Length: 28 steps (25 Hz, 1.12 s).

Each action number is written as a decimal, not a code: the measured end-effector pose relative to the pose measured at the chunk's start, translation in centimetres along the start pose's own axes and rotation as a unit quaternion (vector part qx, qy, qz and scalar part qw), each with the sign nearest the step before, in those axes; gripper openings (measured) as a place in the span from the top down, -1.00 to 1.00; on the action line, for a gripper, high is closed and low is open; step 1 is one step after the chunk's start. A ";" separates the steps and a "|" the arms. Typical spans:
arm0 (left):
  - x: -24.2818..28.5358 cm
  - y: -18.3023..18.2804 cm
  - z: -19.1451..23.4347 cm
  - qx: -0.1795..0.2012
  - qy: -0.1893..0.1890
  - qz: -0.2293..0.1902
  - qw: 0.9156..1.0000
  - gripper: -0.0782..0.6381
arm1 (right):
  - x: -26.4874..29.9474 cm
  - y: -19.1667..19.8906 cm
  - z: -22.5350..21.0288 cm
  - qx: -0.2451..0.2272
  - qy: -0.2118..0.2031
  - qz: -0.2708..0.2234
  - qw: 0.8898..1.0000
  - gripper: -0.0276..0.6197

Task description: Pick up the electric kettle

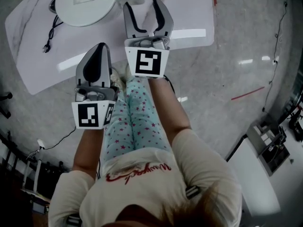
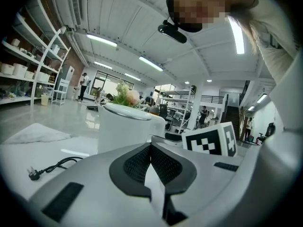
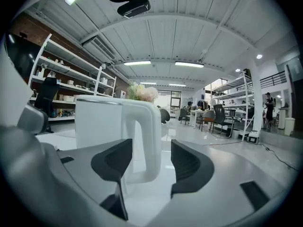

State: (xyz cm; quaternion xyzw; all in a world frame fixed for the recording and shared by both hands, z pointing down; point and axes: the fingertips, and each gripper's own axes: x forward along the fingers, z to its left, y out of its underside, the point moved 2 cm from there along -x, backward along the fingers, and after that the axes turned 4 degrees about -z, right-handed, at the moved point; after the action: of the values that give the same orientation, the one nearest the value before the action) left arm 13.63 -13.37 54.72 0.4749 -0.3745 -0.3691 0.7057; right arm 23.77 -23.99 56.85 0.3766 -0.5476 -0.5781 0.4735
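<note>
Jaws stand spread wide and empty on the right gripper (image 1: 143,8), while the left gripper (image 1: 98,48) has its jaws pressed together on nothing. Both hover at the near edge of a white table (image 1: 189,13). The electric kettle (image 1: 87,4) stands on that table at the upper left of the head view, just beyond the right gripper's tips.

The likely trouble is a mistimed or off-centre grab. The kettle's handle (image 3: 147,136) lies ahead of the open pads, not yet between them, so closing now would probably catch air. A skewed approach could knock a pad against the handle and shove the kettle across the smooth top. A power cord (image 1: 51,30) trails at the left of the kettle. Whether it is attached cannot be told, but if so it could drag on a lift.

Only the right gripper view shows the handle's loop framed in the gap between the pads. Only the head view shows both grippers and the cord's run. The left gripper view alone catches the right gripper's marker cube (image 2: 210,141) beside the kettle.
</note>
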 end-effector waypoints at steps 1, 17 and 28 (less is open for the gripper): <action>-0.2 0.3 -0.1 0.000 0.002 0.005 1.000 0.79 | 0.3 0.4 0.0 -0.005 -0.001 0.005 1.000 0.17; -0.6 0.8 1.4 0.006 -0.002 0.011 1.000 0.79 | 5.7 5.3 -1.1 -0.013 0.023 0.070 0.997 0.17; -0.6 1.5 2.7 0.010 -0.005 0.035 0.999 0.79 | 7.9 5.7 -1.5 -0.001 0.023 0.056 0.998 0.19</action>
State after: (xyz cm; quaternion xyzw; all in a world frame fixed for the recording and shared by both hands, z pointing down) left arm 11.25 -13.49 56.71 0.4666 -0.3983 -0.3426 0.7115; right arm 23.84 -31.69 62.95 0.3585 -0.5558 -0.5425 0.5179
